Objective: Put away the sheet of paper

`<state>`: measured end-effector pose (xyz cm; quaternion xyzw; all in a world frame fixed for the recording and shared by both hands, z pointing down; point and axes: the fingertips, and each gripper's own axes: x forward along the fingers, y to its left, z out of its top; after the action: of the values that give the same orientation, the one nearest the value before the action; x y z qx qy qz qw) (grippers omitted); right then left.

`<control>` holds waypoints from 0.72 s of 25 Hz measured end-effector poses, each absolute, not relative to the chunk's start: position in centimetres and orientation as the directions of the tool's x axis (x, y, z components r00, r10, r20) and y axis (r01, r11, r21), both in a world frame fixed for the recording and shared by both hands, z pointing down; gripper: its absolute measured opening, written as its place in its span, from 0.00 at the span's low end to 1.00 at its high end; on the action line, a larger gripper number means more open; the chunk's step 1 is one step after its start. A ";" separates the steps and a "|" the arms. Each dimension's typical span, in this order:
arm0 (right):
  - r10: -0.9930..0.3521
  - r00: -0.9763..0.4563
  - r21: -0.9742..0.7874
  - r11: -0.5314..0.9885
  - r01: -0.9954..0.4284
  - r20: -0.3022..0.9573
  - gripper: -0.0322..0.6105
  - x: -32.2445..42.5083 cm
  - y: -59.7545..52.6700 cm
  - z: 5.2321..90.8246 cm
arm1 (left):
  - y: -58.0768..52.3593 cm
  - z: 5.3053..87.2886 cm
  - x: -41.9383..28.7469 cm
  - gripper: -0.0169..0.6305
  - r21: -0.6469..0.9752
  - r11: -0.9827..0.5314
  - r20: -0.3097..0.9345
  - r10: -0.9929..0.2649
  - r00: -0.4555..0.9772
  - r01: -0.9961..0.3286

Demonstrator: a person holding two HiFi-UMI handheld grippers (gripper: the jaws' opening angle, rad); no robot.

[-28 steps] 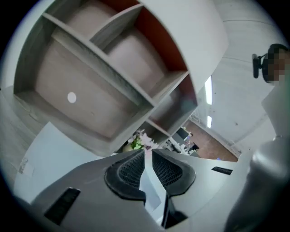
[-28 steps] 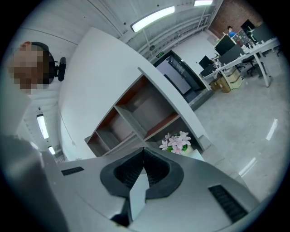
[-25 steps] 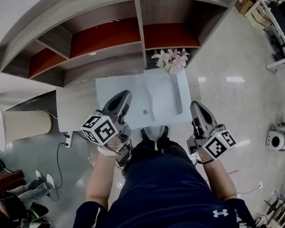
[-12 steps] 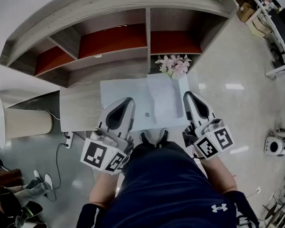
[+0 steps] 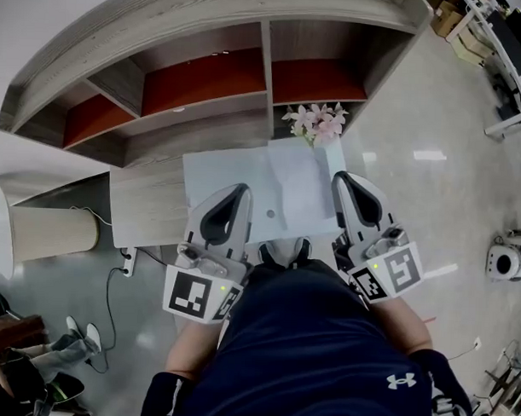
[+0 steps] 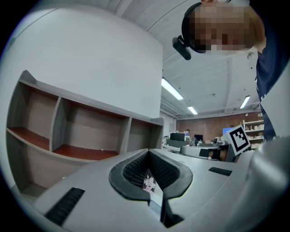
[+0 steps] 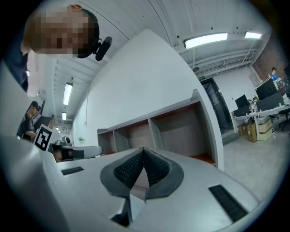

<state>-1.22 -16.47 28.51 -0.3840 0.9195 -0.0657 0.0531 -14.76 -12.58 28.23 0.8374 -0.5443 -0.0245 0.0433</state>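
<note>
- You stood at a low white table (image 5: 202,171) on a glossy pale floor (image 5: 432,192). A curved wooden shelf unit (image 5: 205,81) with reddish shelf boards ran behind it.
- Pink flowers (image 5: 315,121) sat at the table's far right corner. A beige cylinder (image 5: 50,234) and loose cables (image 5: 113,274) were on the floor to the left.
- An open office with desks and ceiling strip lights showed in both gripper views.
- Compared with a second before, both grippers had come up toward your head and looked larger in the head view.
- Both had also rolled upright, so the marker cubes no longer leaned off to the sides but sat at the rear, toward you.
- The left gripper (image 5: 237,188) had its jaws pressed together at the tips, with nothing caught in them.
- The right gripper (image 5: 342,175) looked the same, tips meeting and nothing between the pads.
- The sheet of paper (image 5: 297,191) lay flat on the table's right half, in the same spot as before.
- In the head view it sat between the two gripper tips and nearer the right one, which overlapped its right edge.
- Both grippers were held above it, and neither had hold of it.
</note>
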 end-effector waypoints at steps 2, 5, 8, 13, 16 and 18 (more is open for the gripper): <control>-0.717 -0.696 -0.136 0.695 -0.706 -0.049 0.07 -1.2 -16.5 28.4 | -12.9 28.2 -14.8 0.05 0.101 -0.405 0.005 -0.913 0.407 -0.909; -0.723 -0.689 -0.094 0.691 -0.717 -0.053 0.07 -1.2 -16.5 28.3 | -13.2 28.4 -15.0 0.05 0.101 -0.401 0.010 -0.915 0.404 -0.910; -0.727 -0.685 -0.076 0.687 -0.723 -0.053 0.07 -1.2 -16.5 28.4 | -13.3 28.7 -15.1 0.05 0.098 -0.396 0.016 -0.917 0.399 -0.913; -0.727 -0.686 -0.082 0.687 -0.722 -0.039 0.07 -1.5 -16.7 28.9 | -13.4 29.1 -15.3 0.05 0.091 -0.390 0.026 -0.919 0.394 -0.916; -0.723 -0.690 -0.085 0.690 -0.719 -0.033 0.07 -1.7 -16.8 29.1 | -13.4 29.4 -15.4 0.05 0.098 -0.389 0.032 -0.919 0.393 -0.916; -0.722 -0.691 -0.084 0.691 -0.718 -0.033 0.07 -1.8 -16.8 29.1 | -13.4 29.5 -15.5 0.05 0.101 -0.387 0.036 -0.919 0.392 -0.917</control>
<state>-1.76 -16.82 29.07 -0.3919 0.9189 -0.0323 0.0316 -15.47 -13.40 29.51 0.8326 -0.5513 -0.0130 0.0522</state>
